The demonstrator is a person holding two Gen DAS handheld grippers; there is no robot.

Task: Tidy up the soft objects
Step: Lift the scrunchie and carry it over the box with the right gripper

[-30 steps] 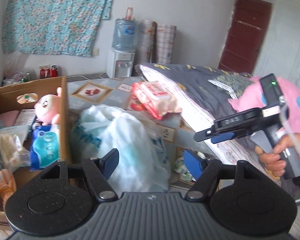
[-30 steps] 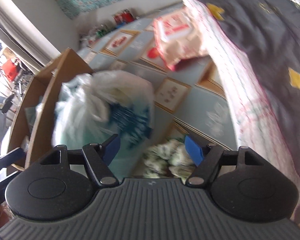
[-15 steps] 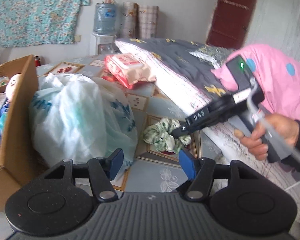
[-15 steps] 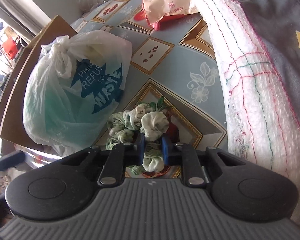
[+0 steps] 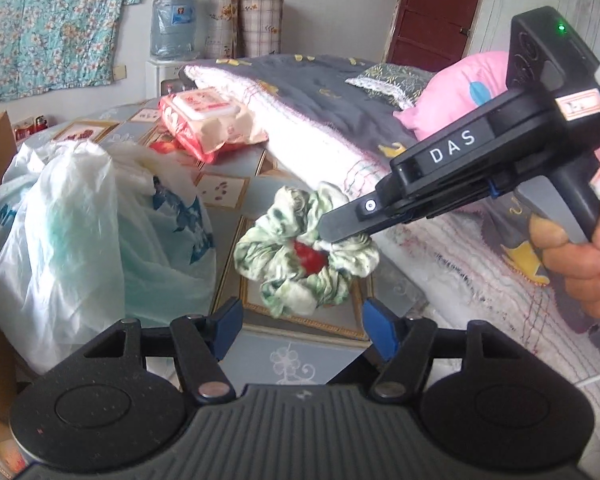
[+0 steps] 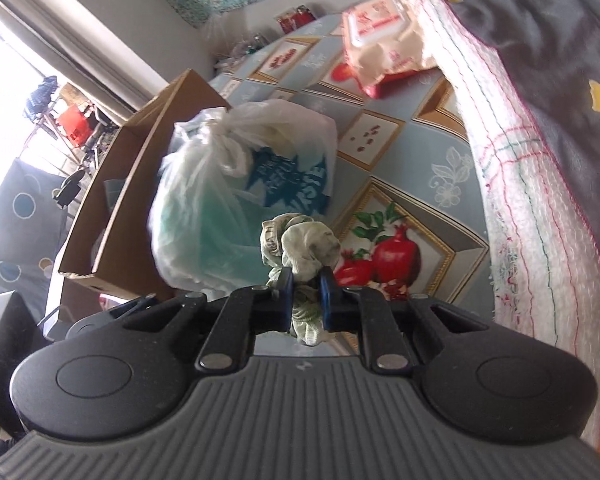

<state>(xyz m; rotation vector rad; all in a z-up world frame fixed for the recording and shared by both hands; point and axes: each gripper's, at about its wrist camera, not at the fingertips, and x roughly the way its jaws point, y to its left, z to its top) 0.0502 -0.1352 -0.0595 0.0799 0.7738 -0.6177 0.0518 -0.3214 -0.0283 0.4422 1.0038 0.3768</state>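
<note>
Bedroom, counter under patterned oilcloth, folded quilt along far edge. Green-white scrunchie pinched by right tool, blue pads pressed together on fabric, lifted clear of pomegranate print. Left tool just short of scrunchie, pads spread, holding nothing. Knotted white plastic bag beside scrunchie, toward cardboard box; bag touching box wall. Red-pink wipes pack beyond scrunchie, against quilt edge.
</note>
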